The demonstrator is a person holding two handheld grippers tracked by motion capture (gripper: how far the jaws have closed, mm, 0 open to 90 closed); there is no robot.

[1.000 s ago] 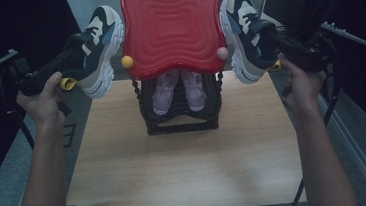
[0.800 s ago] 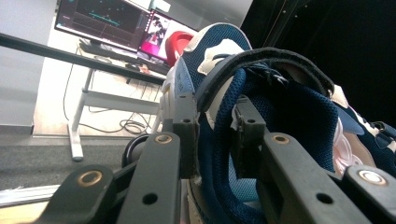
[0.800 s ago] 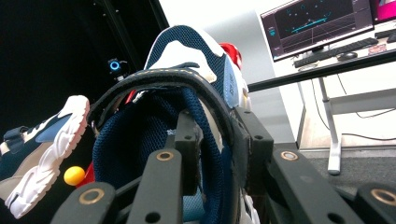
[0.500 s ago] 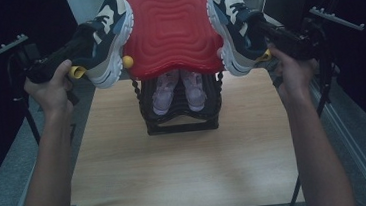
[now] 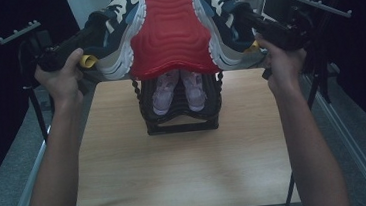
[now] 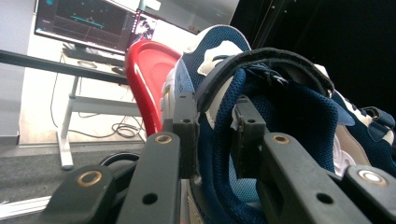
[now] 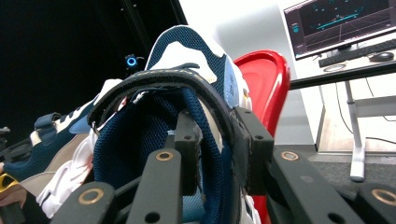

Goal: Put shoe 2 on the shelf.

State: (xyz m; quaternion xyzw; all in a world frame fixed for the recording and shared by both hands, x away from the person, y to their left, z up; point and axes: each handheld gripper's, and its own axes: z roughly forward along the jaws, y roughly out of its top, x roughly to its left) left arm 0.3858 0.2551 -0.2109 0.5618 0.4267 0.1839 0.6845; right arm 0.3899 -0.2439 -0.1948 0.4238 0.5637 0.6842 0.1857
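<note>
Both sneakers held aloft, one in each gripper, either side of the red lid point(image 5: 172, 31) of a black rack point(image 5: 181, 114) at the far end of the table point(image 5: 181, 168). The left gripper point(image 5: 96, 36) has its jaws closed on the heel collar of the left sneaker point(image 5: 117, 36), one jaw inside and one outside; the right gripper point(image 5: 244, 20) clamps the right sneaker point(image 5: 220, 22) likewise. Judged step: carrying the pair clear of the rack; the next move calls for a level carry to a resting place and lowering before the jaws let go. A pink pair point(image 5: 178, 89) sits inside the rack. The sneaker toes are cut off at the frame's top, and the rack's interior is largely hidden by the lid.
</note>
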